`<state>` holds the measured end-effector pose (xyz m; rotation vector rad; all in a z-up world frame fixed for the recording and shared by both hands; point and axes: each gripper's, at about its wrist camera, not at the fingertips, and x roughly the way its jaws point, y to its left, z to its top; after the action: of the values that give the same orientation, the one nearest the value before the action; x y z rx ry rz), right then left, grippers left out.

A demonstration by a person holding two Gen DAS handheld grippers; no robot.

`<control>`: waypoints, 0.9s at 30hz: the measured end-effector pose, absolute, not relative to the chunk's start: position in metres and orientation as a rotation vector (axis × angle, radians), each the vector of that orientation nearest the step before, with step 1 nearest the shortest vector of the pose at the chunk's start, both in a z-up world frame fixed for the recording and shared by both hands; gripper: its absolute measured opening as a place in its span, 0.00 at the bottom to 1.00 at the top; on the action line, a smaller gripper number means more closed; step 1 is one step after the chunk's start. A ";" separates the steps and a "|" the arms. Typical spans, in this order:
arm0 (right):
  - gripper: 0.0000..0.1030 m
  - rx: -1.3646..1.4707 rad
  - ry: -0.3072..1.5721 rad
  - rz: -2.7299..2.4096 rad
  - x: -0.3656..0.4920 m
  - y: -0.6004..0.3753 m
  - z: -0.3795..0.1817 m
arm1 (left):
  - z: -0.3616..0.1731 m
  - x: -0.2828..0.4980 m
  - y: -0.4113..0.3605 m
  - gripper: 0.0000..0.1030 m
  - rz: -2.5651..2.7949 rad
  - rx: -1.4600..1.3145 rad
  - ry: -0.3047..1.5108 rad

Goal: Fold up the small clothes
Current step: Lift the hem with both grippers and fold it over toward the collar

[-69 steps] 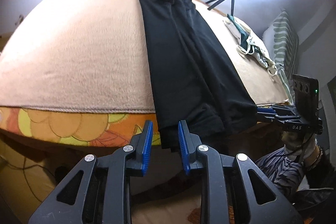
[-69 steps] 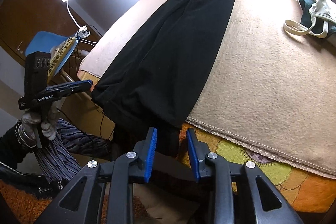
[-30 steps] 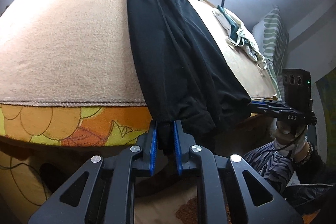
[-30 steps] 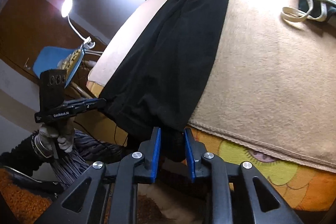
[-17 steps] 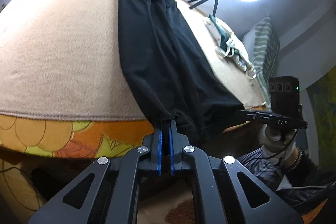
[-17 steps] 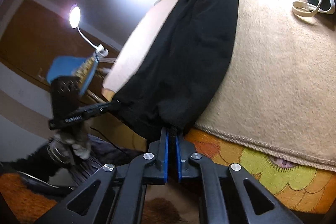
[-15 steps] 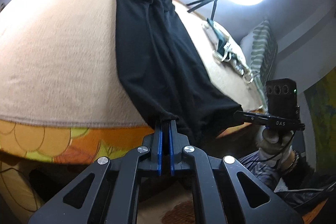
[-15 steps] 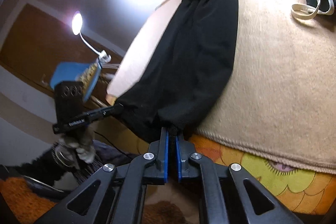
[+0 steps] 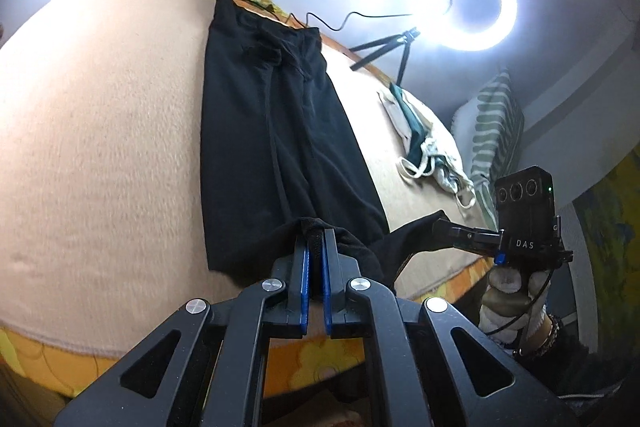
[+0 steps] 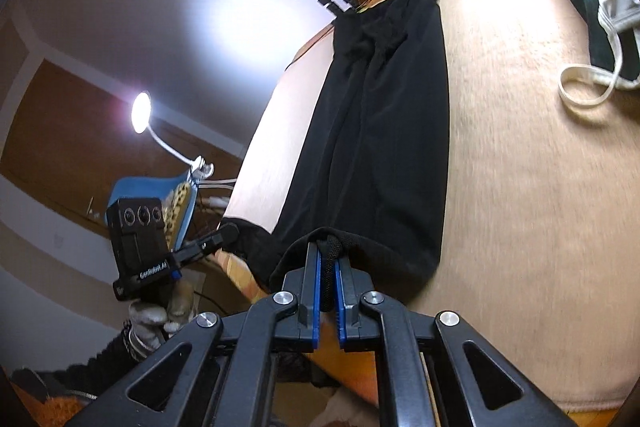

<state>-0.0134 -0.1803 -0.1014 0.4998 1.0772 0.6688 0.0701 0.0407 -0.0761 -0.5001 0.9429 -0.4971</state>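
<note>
Black trousers (image 9: 276,131) lie lengthwise on a bed under a beige blanket (image 9: 100,147). The left gripper (image 9: 315,247) and the right gripper (image 10: 327,259) each have jaws clamped on a hem corner. Ring light (image 9: 464,3), striped pillow (image 9: 496,131) and a desk lamp (image 10: 141,113) sit around the room.

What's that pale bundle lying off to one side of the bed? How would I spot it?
Start from the beige blanket covering the bed. Right of the long black trousers, near the far edge, lies a crumpled cream and dark green garment. Its looping cream strap sets it apart.
</note>
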 end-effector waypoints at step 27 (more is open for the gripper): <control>0.03 0.490 1.102 0.482 0.057 -0.192 -0.123 | -0.112 0.151 0.055 0.03 -0.366 -0.490 0.997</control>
<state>0.0569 -0.1918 -0.1226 0.4902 1.1024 0.4823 0.1510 0.0549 -0.1117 -0.4902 0.9970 -0.3658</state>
